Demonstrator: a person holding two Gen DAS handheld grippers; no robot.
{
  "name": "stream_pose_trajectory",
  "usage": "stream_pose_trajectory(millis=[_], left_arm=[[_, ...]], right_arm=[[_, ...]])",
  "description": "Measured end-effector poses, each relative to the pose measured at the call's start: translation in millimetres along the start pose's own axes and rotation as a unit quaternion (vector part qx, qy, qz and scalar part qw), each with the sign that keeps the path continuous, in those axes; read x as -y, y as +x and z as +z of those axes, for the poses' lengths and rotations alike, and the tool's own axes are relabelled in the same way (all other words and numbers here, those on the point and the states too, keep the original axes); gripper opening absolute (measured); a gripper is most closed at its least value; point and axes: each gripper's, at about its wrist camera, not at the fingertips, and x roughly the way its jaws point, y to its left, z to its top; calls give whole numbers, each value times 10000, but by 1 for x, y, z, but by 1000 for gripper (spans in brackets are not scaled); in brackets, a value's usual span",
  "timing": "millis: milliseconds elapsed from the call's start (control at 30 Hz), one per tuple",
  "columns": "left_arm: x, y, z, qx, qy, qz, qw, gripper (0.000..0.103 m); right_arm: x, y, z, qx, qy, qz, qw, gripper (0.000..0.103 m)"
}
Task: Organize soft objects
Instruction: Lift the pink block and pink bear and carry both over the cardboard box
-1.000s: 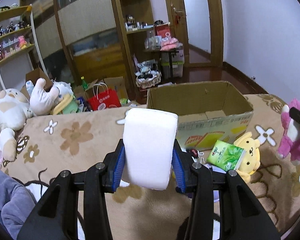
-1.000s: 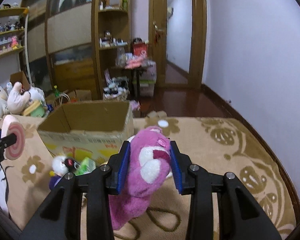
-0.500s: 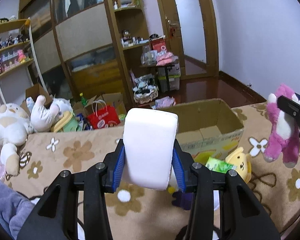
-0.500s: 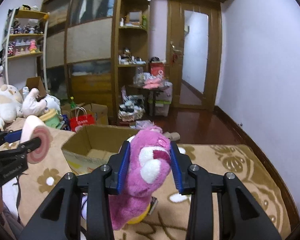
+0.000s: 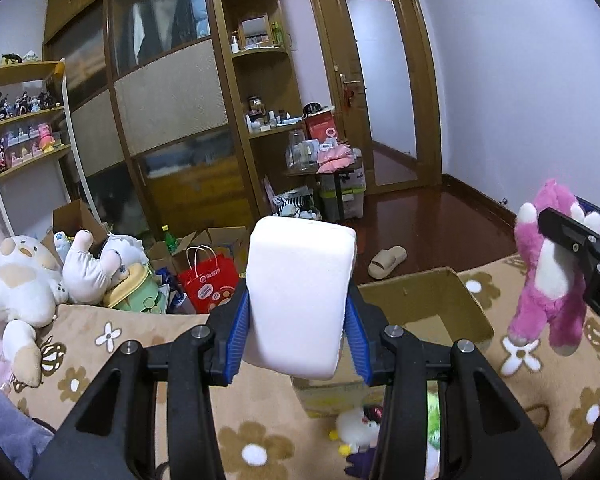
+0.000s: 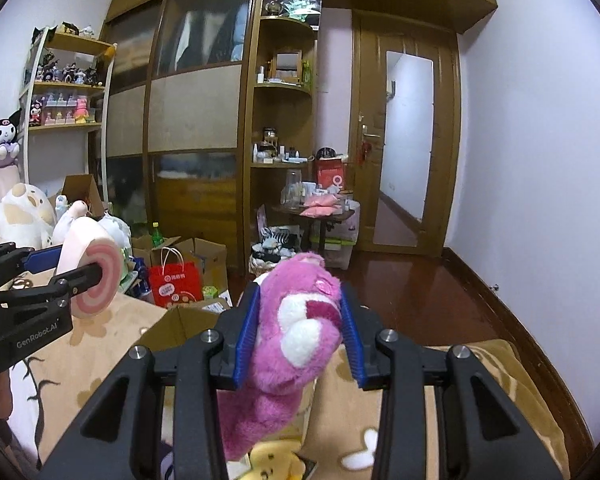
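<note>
My left gripper (image 5: 298, 332) is shut on a white roll-cake plush (image 5: 300, 296), held high above the bed; in the right wrist view (image 6: 90, 276) its pink swirl end shows. My right gripper (image 6: 300, 332) is shut on a pink bear plush (image 6: 296, 344), which also hangs at the right of the left wrist view (image 5: 548, 276). An open cardboard box (image 5: 440, 304) sits on the flowered blanket (image 5: 100, 344) below and between both grippers. A white duck plush (image 5: 356, 432) and a yellow plush (image 6: 276, 464) lie in front of the box.
Big white plushes (image 5: 20, 284) sit at the bed's left edge. A red paper bag (image 5: 208, 280), boxes and a small cluttered table (image 5: 324, 168) stand on the floor beyond the bed. A wardrobe (image 5: 168, 120) and a door (image 5: 384, 92) lie further back. A slipper (image 5: 388, 260) lies on the wood floor.
Both grippers have risen well above the bed with their plushes still held. The box and the loose toys now sit lower in both views.
</note>
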Motion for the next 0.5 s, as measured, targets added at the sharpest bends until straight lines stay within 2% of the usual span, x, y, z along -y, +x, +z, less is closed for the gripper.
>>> stream_pose_trajectory(millis=[233,333,500], left_arm=[[-1,31,2,-55,-134,-32,9999,42],[2,44,-6,-98,-87,63,9999,42],[8,65,-15,-241,23,-3,9997,42]], right_arm=[[0,27,-1,42,83,152,9998,41],[3,36,-11,59,269,208,9994,41],[10,49,-30,6,338,190,9992,41]])
